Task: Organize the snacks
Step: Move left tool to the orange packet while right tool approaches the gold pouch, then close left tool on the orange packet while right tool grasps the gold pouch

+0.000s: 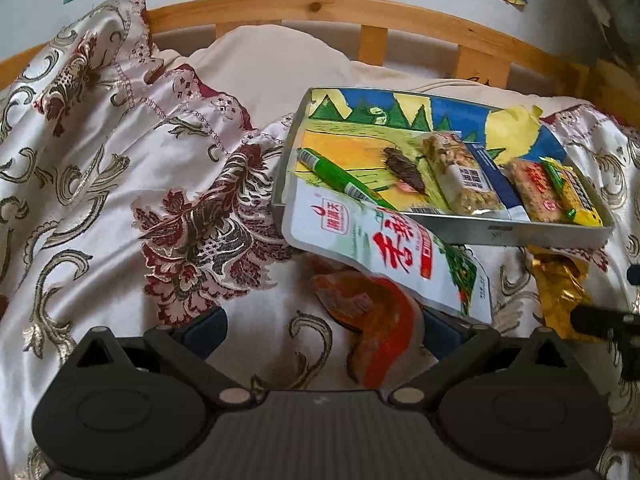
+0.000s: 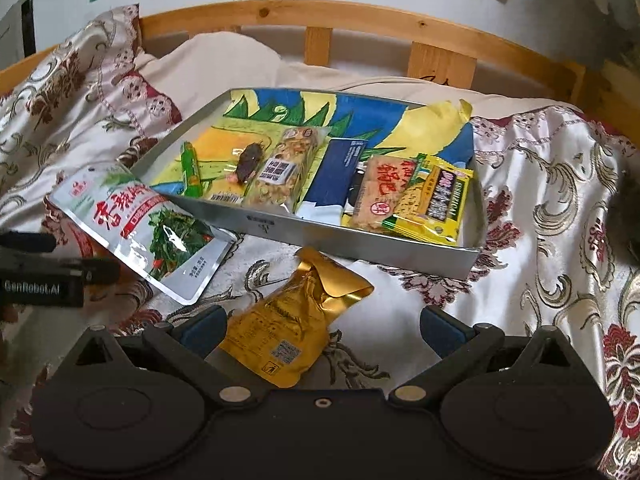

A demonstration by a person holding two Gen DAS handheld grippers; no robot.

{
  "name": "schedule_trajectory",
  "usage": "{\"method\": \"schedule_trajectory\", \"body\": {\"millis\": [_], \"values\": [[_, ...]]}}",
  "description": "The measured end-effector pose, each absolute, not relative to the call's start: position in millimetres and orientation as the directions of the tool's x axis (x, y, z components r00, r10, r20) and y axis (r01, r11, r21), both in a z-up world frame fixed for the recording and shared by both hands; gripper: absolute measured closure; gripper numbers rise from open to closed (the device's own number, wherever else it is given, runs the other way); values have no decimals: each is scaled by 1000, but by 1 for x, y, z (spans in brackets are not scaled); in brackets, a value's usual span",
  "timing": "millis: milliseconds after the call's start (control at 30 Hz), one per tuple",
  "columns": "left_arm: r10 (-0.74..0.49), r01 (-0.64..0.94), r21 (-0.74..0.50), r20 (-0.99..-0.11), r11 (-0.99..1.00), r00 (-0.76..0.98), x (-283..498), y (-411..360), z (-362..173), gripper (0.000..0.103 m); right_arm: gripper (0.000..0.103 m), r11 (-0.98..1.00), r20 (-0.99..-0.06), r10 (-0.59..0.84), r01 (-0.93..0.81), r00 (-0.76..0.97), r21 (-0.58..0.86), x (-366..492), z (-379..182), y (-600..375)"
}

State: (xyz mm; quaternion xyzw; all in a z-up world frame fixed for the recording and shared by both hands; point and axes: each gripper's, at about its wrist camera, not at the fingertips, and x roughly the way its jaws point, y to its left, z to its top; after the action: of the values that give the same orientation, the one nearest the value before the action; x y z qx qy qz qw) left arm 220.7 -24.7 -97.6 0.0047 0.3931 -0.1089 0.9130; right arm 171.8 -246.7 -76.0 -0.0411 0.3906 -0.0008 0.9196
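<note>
A shallow metal tray (image 2: 352,242) (image 1: 520,236) lined with a colourful drawing lies on the bed and holds several snack packets. A white pouch with red characters (image 1: 384,248) (image 2: 136,220) leans over the tray's near left corner. An orange-red packet (image 1: 372,328) lies on the bedspread between my open left gripper's fingers. A gold foil packet (image 2: 292,328) (image 1: 560,296) lies in front of the tray, between my open right gripper's fingers, nearer the left one. My left gripper (image 1: 322,330) and right gripper (image 2: 322,330) both hold nothing.
The floral satin bedspread (image 1: 120,184) covers the bed, with a cream pillow (image 1: 280,68) and a wooden headboard (image 1: 320,8) behind. In the tray are a green tube (image 1: 340,172), a nut bar (image 1: 464,172), a dark blue packet (image 2: 336,176) and yellow packets (image 2: 432,204).
</note>
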Motion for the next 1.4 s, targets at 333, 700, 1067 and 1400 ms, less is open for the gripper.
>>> {"method": "schedule_trajectory", "body": {"millis": [333,700,1067,1400], "values": [[-252,238,-122,-711,964,657,228,-29,-103,20,1,994,-719,1,-77,695,-74,182,-93,-235],[-312,284,-161,-704,945,638,231,-31,-111,60,22,996,-722,28,-83,692,-41,192,-101,-230],[-281,263,-141,-720,955,634,230,-34,-109,62,36,992,-733,7,-99,681,-83,191,-100,-225],[-260,242,-132,-725,961,638,233,-33,-110,50,29,993,-733,16,-96,680,-67,191,-101,-227]]}}
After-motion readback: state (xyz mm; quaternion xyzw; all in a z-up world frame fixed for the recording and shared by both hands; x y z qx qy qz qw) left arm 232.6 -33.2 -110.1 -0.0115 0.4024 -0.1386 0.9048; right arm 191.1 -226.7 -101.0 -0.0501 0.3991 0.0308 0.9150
